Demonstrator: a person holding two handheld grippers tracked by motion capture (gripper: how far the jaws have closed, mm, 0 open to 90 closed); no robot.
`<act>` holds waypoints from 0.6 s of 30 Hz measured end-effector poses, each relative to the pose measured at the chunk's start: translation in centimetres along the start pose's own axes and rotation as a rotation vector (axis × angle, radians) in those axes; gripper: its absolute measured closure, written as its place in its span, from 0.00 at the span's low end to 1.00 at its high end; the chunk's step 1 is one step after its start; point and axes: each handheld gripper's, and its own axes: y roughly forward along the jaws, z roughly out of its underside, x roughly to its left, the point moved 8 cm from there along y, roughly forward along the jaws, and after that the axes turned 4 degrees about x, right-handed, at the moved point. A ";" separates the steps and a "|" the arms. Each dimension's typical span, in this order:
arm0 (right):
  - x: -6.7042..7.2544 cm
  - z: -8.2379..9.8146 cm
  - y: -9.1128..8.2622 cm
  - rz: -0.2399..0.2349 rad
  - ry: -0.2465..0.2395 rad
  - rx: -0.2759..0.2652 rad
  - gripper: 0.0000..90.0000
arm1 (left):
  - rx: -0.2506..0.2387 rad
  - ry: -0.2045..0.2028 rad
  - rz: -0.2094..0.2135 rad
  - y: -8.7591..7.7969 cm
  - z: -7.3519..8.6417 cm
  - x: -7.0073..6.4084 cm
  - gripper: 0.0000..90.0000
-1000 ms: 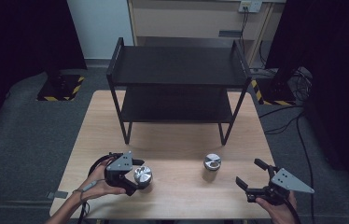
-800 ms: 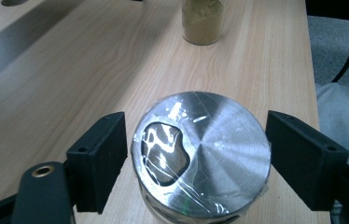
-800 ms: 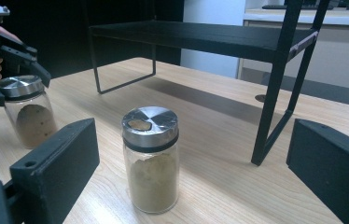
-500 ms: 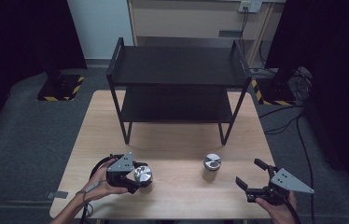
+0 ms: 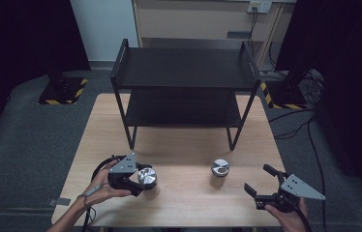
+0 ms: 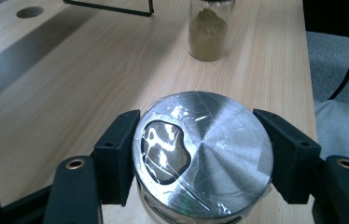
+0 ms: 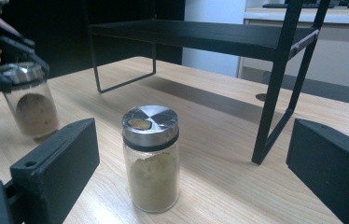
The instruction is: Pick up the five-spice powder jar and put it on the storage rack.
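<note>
The gripped spice jar (image 5: 147, 178) stands on the wooden table (image 5: 179, 145) at about 7 o'clock in the high view, near the front edge. Its silver lid (image 6: 203, 154) is wrapped in clear film, and brown powder fills the glass below. The left gripper (image 5: 140, 180) has just been closing, and its 2 black jaws now press on opposite sides of that lid, at 9 and 3 o'clock in the left gripper view. The person's left hand (image 5: 102, 186) holds the gripper's body.

A second spice jar (image 5: 220, 170) of the same kind stands well apart from the first, toward 3 o'clock from it, untouched. In the right gripper view this jar (image 7: 150, 158) sits upright between and beyond the spread jaws.

The right gripper (image 5: 261, 186) hovers at about 5 o'clock in the high view, jaws wide apart with nothing in them, near the second jar.

A black 2-tier shelf (image 5: 184, 87) stands at 12 o'clock on the table's far half.
</note>
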 end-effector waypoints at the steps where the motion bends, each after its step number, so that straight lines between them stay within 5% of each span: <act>1: 0.0 0.0 0.0 0.000 0.000 0.000 0.03 | -0.001 0.001 -0.003 -0.6 -0.7 0.2 0.38; 6: 0.0 0.0 0.0 -0.002 0.002 0.000 0.03 | -0.008 -0.002 -0.005 -2.1 -2.4 0.7 0.38; 18: 0.0 0.0 0.1 -0.004 0.004 0.000 0.03 | -0.027 0.013 -0.029 -7.2 -9.4 2.1 0.38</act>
